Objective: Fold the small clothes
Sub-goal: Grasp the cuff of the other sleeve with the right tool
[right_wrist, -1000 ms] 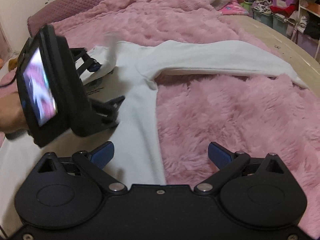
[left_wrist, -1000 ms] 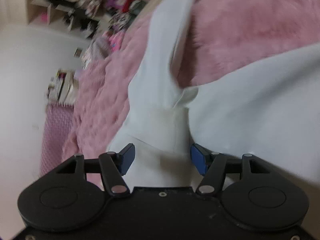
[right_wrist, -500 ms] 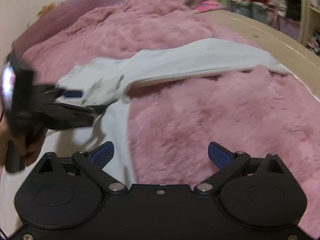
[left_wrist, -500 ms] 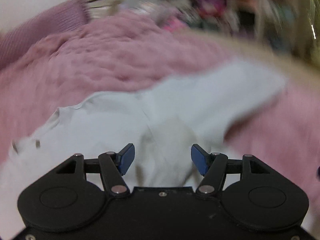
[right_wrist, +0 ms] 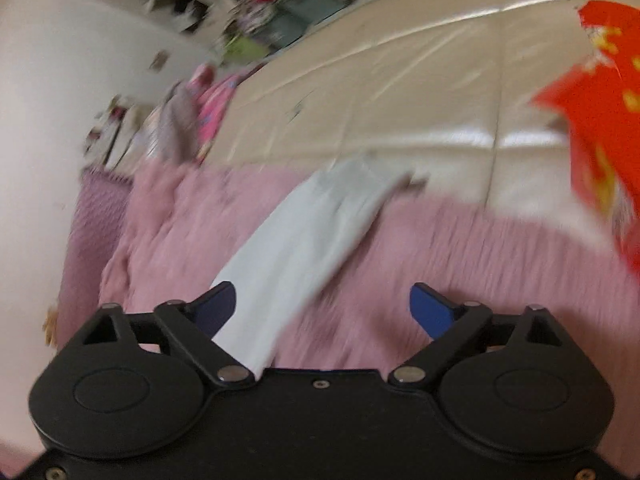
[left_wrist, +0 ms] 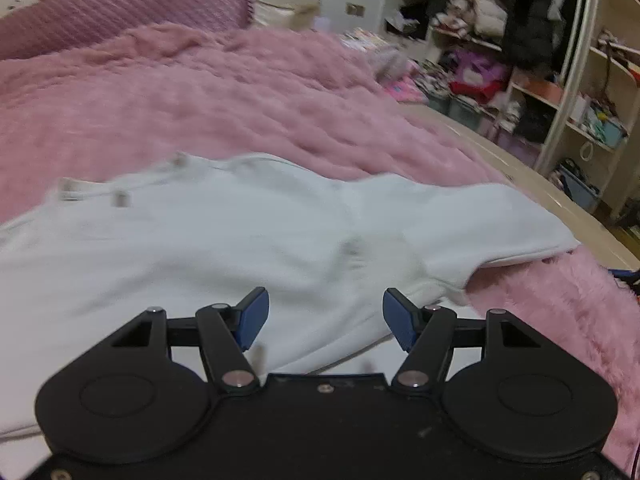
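My left gripper (left_wrist: 324,320) has its blue pads spread apart with nothing clamped between them, hovering just above the white garment (left_wrist: 224,248). That garment lies spread flat across the pink furry blanket (left_wrist: 200,100), its drawstrings (left_wrist: 120,196) up near the neck end and one sleeve (left_wrist: 480,220) folded out to the right. Over on my right gripper (right_wrist: 322,306), the jaws have just been closing a little, yet they stand wide and grasp nothing; the white sleeve (right_wrist: 304,236) runs up between them, close by the left pad, resting on the blanket. The picture is smeared here. Beyond the blanket I see a pale mattress edge (right_wrist: 400,100), something red (right_wrist: 604,92) at the right, and cluttered shelves (left_wrist: 560,60) behind.
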`<state>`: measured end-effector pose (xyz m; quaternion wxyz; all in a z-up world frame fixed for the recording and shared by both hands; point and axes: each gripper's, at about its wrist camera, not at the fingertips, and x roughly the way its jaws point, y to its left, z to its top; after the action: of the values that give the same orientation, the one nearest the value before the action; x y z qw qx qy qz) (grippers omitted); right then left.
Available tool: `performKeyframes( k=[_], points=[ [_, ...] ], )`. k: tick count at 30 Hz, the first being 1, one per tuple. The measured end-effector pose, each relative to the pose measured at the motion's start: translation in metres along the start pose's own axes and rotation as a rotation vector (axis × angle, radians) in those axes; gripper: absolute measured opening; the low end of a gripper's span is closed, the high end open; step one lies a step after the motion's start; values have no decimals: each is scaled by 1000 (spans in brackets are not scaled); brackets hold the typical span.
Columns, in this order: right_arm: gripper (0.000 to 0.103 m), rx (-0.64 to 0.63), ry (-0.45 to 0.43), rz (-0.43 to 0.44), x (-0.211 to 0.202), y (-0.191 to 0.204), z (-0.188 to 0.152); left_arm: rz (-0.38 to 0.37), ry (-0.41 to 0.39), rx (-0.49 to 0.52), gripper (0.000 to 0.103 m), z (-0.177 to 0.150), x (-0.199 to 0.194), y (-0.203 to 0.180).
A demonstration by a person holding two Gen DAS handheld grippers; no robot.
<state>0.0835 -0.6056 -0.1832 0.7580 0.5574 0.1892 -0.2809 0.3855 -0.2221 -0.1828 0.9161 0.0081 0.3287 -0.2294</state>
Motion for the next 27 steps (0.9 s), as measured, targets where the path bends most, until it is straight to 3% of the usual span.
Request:
performKeyframes(
  k=[1,2,5,8,11,12,13,17,21,27],
  points=[
    [77,21,14,-9,13,-6,8,13,-7,-13,65,0,-14,9],
    [72,56,41,-25,24,-10,12,24,-15,-30,65,0,-26,18],
    [70,146,102,-20,53,-22,17,56,-40,-111,65,-4,-81,52],
    [67,120,62,23,66,-15,20,107,-56,-141,65,-14,-141,82],
    [39,102,30,37,74,-7,28,230,-85,-121,65,-26,-192,99],
    [16,100,35,25,78,-7,32,259,-92,-130,65,-30,-208,104],
    [8,94,42,11,81,-7,37,276,-101,-148,65,-35,-219,109],
    [7,-2,-28,2,65,2,46,353,-140,-228,65,-61,-256,126],
    [7,-198,-122,5,48,48,47,336,-172,-320,65,-85,-277,140],
    [7,-362,-152,147,9,140,18,313,-187,-334,66,-94,-307,156]
  ],
)
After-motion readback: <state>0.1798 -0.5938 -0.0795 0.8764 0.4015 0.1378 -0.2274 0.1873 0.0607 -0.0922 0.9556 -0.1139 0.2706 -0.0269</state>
